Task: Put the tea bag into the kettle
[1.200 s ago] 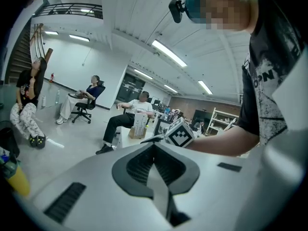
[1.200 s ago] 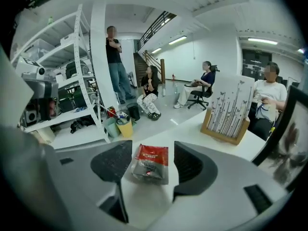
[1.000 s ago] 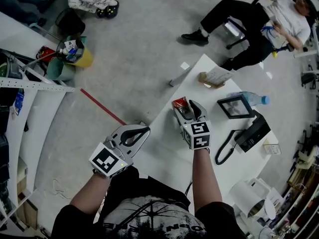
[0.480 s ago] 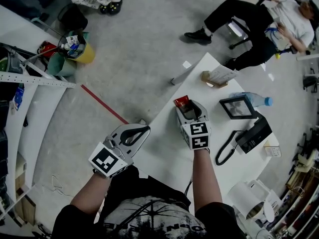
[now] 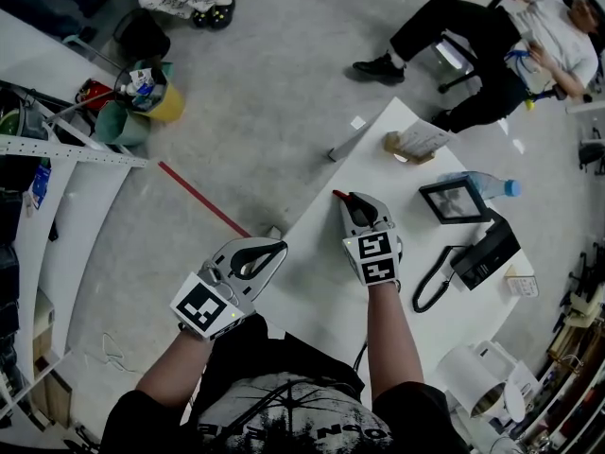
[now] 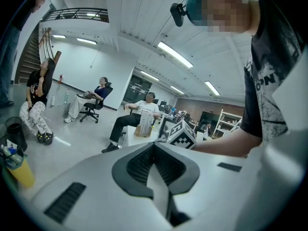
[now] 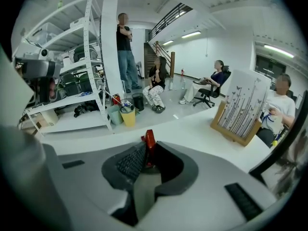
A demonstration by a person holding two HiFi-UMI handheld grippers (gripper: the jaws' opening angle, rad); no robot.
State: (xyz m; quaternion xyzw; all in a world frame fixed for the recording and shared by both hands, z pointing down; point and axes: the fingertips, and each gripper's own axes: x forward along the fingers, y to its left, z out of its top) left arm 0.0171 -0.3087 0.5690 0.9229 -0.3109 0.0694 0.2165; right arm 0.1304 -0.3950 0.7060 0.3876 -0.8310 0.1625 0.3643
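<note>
R gripper [image 5: 354,200] jaws just closed onto red tea bag [image 7: 149,139], low over table [image 5: 312,282]. L gripper [image 5: 272,250] clenched, empty. Risk: pinch looks thin, so bag cd slip out en route to kettle.

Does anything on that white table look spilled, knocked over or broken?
Nothing stands out: the white table shows no spill, and the card stand, black frame and phone look intact.
</note>
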